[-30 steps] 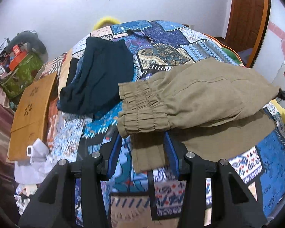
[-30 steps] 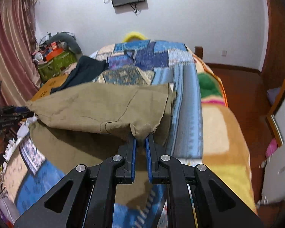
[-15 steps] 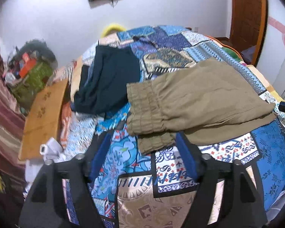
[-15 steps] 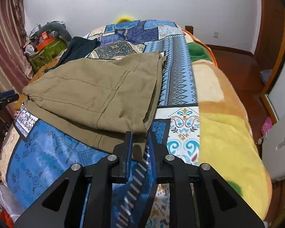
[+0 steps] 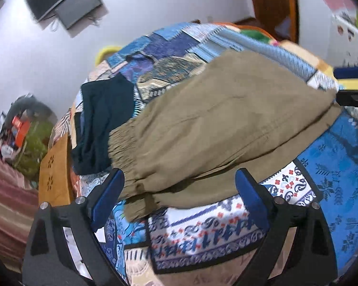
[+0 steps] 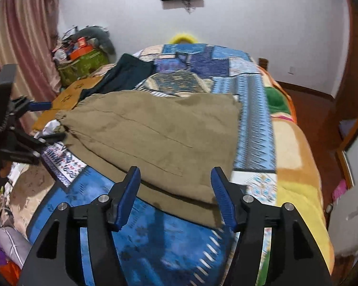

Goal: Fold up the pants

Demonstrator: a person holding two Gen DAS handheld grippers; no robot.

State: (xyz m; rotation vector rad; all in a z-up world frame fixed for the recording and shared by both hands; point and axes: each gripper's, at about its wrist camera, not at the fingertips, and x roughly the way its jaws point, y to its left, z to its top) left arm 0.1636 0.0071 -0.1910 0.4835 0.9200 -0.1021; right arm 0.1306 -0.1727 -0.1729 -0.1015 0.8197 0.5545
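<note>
Both grippers, left [image 5: 179,190] and right [image 6: 175,188], released the folded khaki pants [image 5: 214,131].

Folded khaki pants [image 5: 217,128] on patchwork bedspread [image 5: 334,166] (left gripper [image 5: 179,190] fingers spread)

My blue-padded black left gripper [image 5: 179,197] and right gripper [image 6: 175,187] frame plain olive-khaki pants [image 5: 214,128] on a patchwork bedspread [image 6: 155,238] of blue, white and tan prints, beside a dark teal garment [image 5: 100,124], with a yellow-orange blanket [image 6: 296,166] along one edge.
</note>
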